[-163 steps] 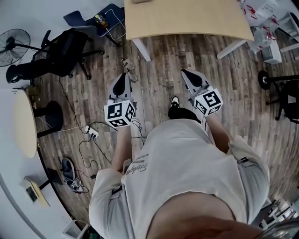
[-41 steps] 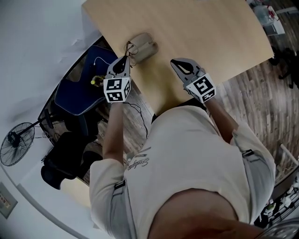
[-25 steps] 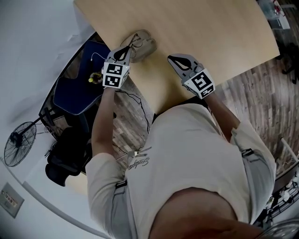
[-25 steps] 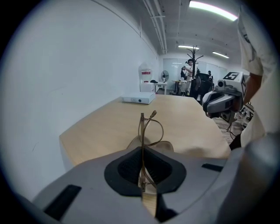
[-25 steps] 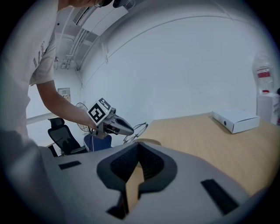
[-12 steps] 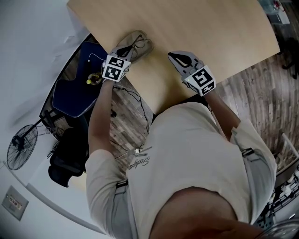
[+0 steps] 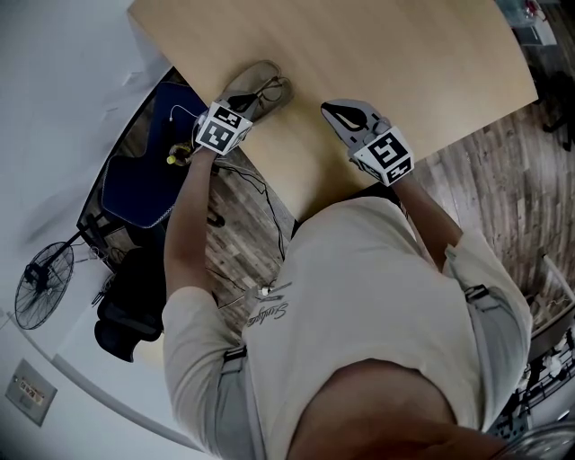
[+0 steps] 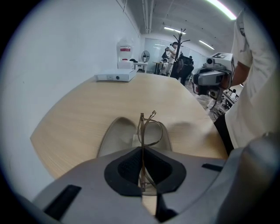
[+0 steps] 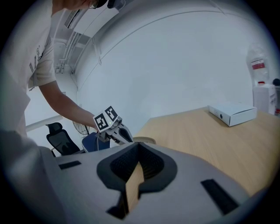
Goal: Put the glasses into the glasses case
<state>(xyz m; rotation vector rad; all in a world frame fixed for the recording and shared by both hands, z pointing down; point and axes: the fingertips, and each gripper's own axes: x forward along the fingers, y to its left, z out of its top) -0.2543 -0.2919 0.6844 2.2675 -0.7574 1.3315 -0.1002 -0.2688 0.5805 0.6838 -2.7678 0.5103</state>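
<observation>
The left gripper [image 8: 142, 173] pinches the glasses [image 8: 148, 130] above the case [image 8: 114, 136] at the table [image 7: 377, 54] edge. The right gripper [image 7: 336, 110], closed and empty, hangs alongside over bare tabletop.

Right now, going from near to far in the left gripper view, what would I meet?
Left gripper, shut on the glasses → beige glasses case → flat white box at the table's far end.

An open-plan office: a black swivel chair [image 7: 133, 301] and standing fan [image 7: 38, 274] at the head view's lower left, plank floor [image 7: 490, 171] at right, a pale wooden surface [image 7: 377, 45] on top. The left gripper view shows ceiling strip lights [image 8: 221, 8] (upper right) and a water dispenser [image 8: 125, 52].
</observation>
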